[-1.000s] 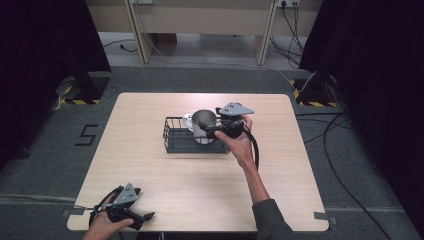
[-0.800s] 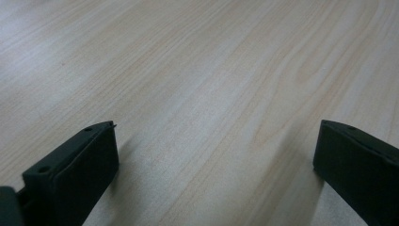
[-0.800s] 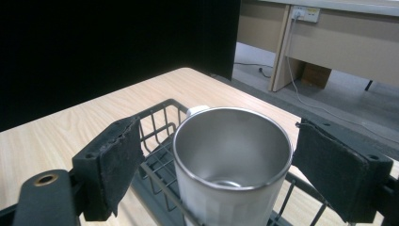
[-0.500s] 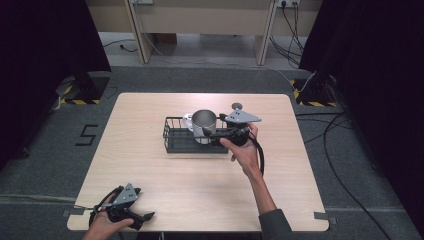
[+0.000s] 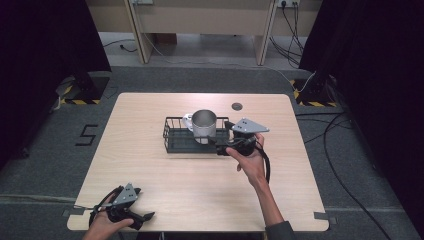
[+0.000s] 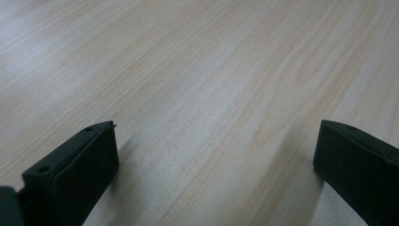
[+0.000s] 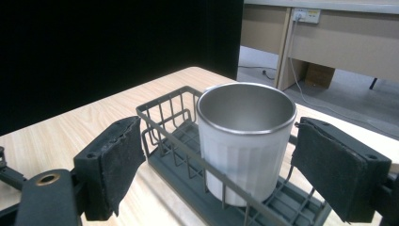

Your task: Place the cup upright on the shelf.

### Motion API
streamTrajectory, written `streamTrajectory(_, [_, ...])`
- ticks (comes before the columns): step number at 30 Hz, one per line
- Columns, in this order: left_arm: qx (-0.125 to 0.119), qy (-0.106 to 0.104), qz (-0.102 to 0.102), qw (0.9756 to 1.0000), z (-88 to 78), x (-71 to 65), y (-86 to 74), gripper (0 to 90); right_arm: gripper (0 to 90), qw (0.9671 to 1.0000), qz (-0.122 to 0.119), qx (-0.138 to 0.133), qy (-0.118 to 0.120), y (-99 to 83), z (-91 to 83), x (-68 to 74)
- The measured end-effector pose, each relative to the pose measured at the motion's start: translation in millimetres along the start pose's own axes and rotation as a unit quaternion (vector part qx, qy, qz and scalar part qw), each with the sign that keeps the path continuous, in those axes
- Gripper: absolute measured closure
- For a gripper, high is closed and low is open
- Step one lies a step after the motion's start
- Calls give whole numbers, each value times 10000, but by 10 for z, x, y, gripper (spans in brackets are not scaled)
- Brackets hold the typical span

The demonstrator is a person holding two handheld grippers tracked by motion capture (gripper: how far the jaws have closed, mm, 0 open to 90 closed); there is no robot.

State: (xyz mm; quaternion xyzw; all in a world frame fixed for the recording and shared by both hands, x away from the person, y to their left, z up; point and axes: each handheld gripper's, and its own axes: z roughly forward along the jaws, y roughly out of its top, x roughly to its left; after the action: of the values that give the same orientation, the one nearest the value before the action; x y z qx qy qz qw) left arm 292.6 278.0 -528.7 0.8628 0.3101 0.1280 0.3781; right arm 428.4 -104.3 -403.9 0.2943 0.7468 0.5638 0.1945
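Cup: stood upright inside the wire basket, toward its right end in the high view; white outside, bare metal inside, with a thin metal rim.
Handle: glimpsed as a pale loop at the cup's far left side in the high view; hidden behind the cup's body in the right gripper view.
Right gripper: spread wide, pads to either side of the cup and clear of it, holding nothing; hovered at the basket's near right corner.
Left gripper: parted and empty, low over the bare table at the near left corner, well apart from the basket.
Weight: judged light, an empty thin-walled cup.
Stiffness: judged rigid, unlikely to give under the pads.
Surface: smooth and likely slippery, with a faint ribbing on the outer wall.
Fragility: probably tough against knocks, though prone to tipping against the basket wires.
Grip: best taken across the body just under the rim, above the basket's top wire, pads squarely opposite; handle side avoided.
Risk: snagging a basket wire on the way up.
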Motion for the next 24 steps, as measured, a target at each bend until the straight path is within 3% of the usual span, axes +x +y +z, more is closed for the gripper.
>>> streamTrajectory(17, [5,7,2,10000,0,1,-1,0,162,9999,142,52,-65,-314,-311,65])
streamTrajectory(24, [15,2,5,10000,-1,2,0,0,158,9997,132,137,-158,-526,-427,173])
